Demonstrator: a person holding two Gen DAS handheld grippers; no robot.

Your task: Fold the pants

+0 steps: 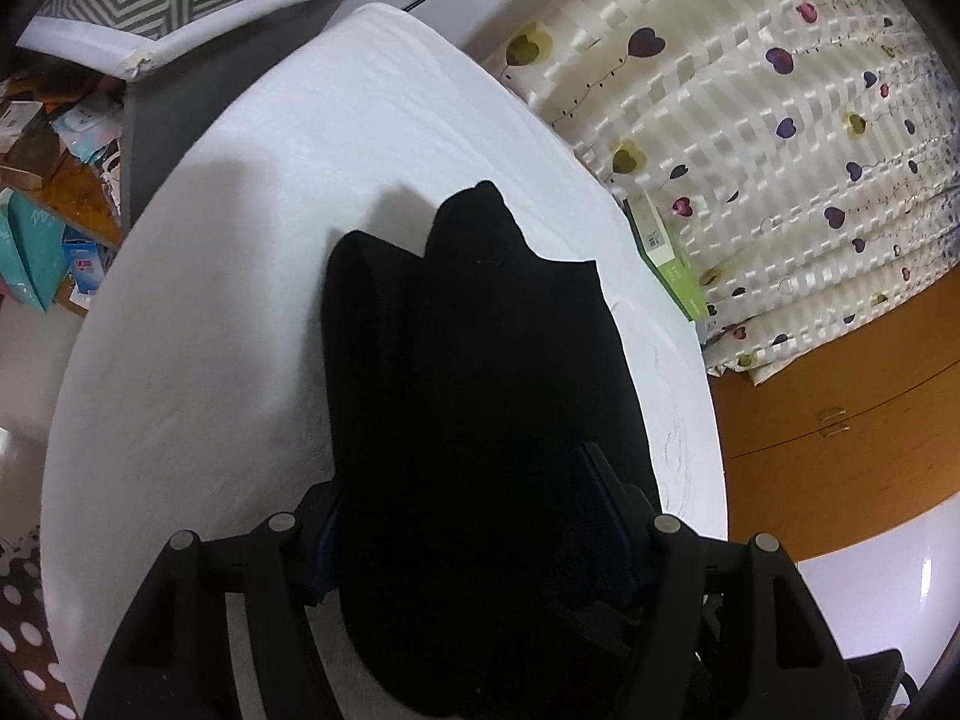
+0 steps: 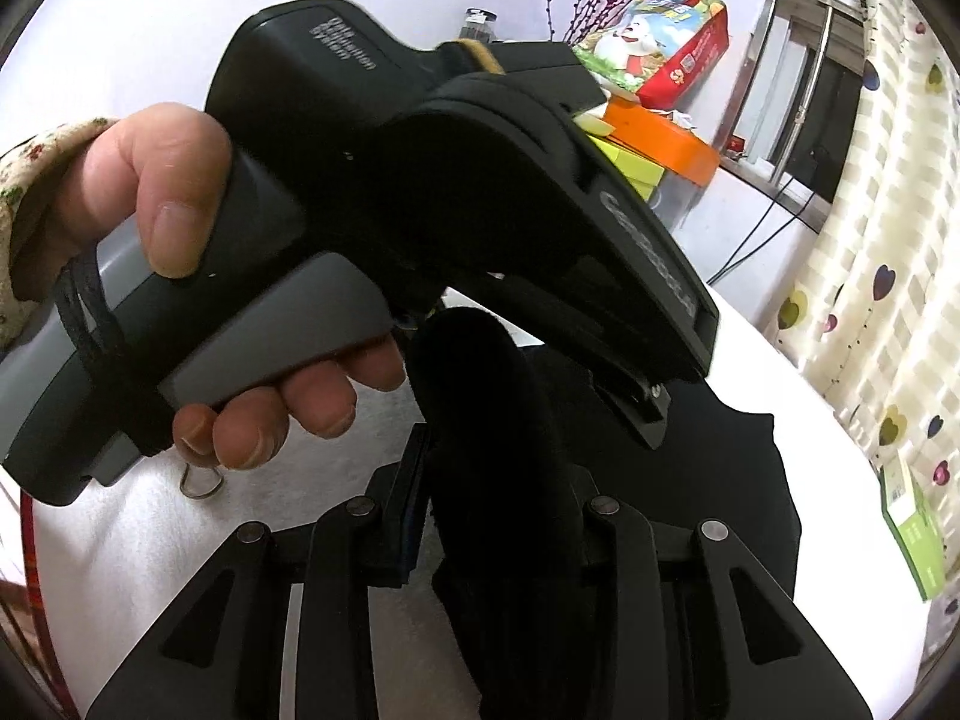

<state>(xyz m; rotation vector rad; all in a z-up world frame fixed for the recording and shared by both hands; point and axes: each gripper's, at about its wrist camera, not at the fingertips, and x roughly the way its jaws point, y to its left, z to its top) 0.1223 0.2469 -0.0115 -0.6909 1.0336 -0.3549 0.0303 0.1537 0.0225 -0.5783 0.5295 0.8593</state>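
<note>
Nearest in the left wrist view, the left gripper [image 1: 474, 504] has its two fingers closed in on a thick bunch of the black pants [image 1: 480, 390], the cloth filling the gap between them. From that grip the pants run lengthwise away from the camera across the white table [image 1: 198, 330], ending in an uneven, lumpy edge about the middle of the surface. On the table's right edge lies a green box [image 1: 672, 264], just beside the heart-patterned curtain [image 1: 750, 120]. Beyond the far left corner sits a grey zigzag-patterned bin [image 1: 138, 6] holding pale cloth or paper; what exactly, I cannot tell.

Likewise, the right gripper [image 2: 498, 516] is clamped on a rolled fold of the same pants [image 2: 708, 480], which stands up between its fingers, while the rest spreads flat toward the table's right edge. Just above it, the person's left hand [image 2: 180, 198] grips the handle of the left gripper's body [image 2: 420, 180], which hangs over the garment. A small wire clip [image 2: 201, 486] lies on the table near the left side. Farther back, an orange box [image 2: 660, 141] and a red cartoon bag [image 2: 666, 30] sit by the wall.
</note>
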